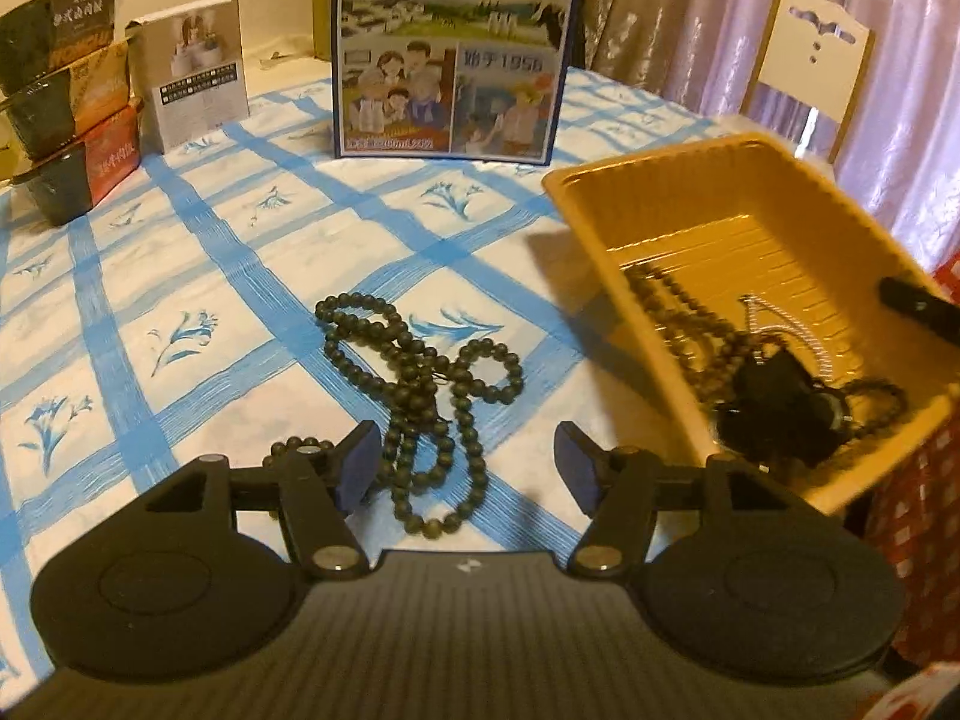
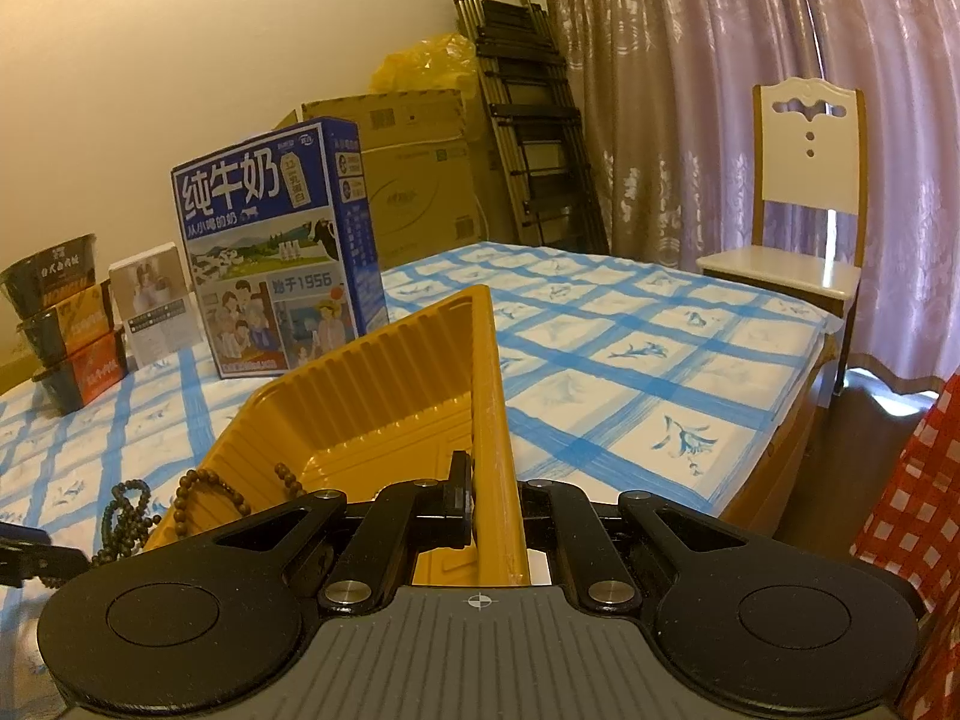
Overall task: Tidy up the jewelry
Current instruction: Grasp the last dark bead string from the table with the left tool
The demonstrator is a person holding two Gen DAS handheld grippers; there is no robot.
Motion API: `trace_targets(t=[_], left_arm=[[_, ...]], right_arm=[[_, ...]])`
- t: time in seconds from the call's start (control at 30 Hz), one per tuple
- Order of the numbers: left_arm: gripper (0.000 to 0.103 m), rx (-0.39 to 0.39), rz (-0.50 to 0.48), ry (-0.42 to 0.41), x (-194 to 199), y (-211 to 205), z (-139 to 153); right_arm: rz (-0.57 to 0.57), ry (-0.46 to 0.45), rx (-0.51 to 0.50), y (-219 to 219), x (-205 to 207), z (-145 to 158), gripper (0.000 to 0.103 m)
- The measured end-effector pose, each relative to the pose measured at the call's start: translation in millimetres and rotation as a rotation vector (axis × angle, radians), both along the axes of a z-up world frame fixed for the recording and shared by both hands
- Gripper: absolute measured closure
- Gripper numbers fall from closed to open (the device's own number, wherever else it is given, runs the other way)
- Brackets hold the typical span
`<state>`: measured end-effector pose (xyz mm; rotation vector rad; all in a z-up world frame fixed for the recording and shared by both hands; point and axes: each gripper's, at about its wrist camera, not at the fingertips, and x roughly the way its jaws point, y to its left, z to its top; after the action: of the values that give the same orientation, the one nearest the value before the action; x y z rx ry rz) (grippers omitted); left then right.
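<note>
A long string of dark beads [image 1: 420, 396] lies coiled on the blue-checked tablecloth [image 1: 198, 276]. My left gripper [image 1: 468, 459] hovers just over its near loops, open, with the beads showing between the blue pads and nothing pressed. To the right, a yellow plastic tray [image 1: 720, 210] holds more bead strings [image 1: 678, 312], a silver chain [image 1: 780, 324] and a black clump [image 1: 780, 402]. My right gripper [image 2: 495, 498] is shut on the tray [image 2: 372, 372], pinching its right wall. One of its fingers [image 1: 918, 306] shows at the tray's rim in the left wrist view.
A blue milk carton box [image 1: 450, 48] stands at the back centre, with a small white box [image 1: 192, 72] and stacked noodle bowls [image 1: 66, 102] to its left. A white chair [image 2: 804, 210], cardboard boxes [image 2: 414, 180], a folded ladder [image 2: 528, 120] and curtains stand beyond the table.
</note>
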<state>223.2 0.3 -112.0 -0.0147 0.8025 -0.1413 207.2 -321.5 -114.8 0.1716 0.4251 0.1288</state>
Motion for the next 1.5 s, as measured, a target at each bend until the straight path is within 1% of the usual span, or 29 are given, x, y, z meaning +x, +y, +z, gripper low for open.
trace_targets(t=[0.13,0.27,0.37,0.43,0.5,0.57,0.63,0.67,0.7,0.83,1.07,1.2,1.3,1.4,1.43,1.47,1.5], left_arm=[[0.041,0.033,0.004,0.012,17,-2,-12],[0.041,0.046,0.021,0.023,32,-3,-20],[0.047,0.060,0.029,0.028,41,-3,-26],[0.054,0.060,0.035,0.041,46,-2,-30],[0.054,0.048,0.039,0.042,46,0,-33],[0.062,0.045,0.032,0.035,45,2,-33],[0.084,0.045,0.021,0.029,42,4,-32],[0.085,0.043,0.018,0.029,40,5,-32],[0.091,0.039,0.015,0.030,38,7,-32],[0.091,0.042,0.007,0.036,21,14,-31],[0.090,0.069,-0.006,0.060,-32,30,-25],[0.082,0.082,-0.004,0.064,-40,34,-25],[0.082,0.086,-0.007,0.065,-34,33,-28],[0.085,0.079,-0.010,0.069,-30,31,-29],[0.091,0.068,-0.017,0.071,-30,32,-29],[0.092,0.059,-0.023,0.071,-30,31,-28],[0.097,0.059,-0.026,0.070,-30,31,-27]], right_arm=[[0.001,-0.001,0.000,0,0,0,0.097],[0.000,0.000,0.000,0,0,0,0.097],[0.000,0.000,-0.001,0,0,0,0.097],[0.000,0.000,0.000,0,0,0,0.097],[0.000,0.000,0.000,0,0,0,0.097],[0.001,-0.001,-0.001,0,0,0,0.097],[0.000,0.000,-0.001,0,0,0,0.097],[0.000,0.000,0.000,0,0,0,0.097],[0.000,0.000,0.000,0,0,0,0.097],[0.002,0.000,-0.002,0,0,0,0.097],[0.001,-0.001,-0.003,0,-1,0,0.097],[0.001,0.000,-0.004,0,-1,0,0.097],[0.000,0.003,-0.003,0,-1,0,0.097],[-0.001,0.009,-0.004,-1,-2,-3,0.097],[-0.002,0.011,-0.004,-2,-2,-4,0.097],[-0.003,0.012,-0.004,-2,-2,-5,0.097],[-0.003,0.013,-0.003,-3,-3,-5,0.097]])
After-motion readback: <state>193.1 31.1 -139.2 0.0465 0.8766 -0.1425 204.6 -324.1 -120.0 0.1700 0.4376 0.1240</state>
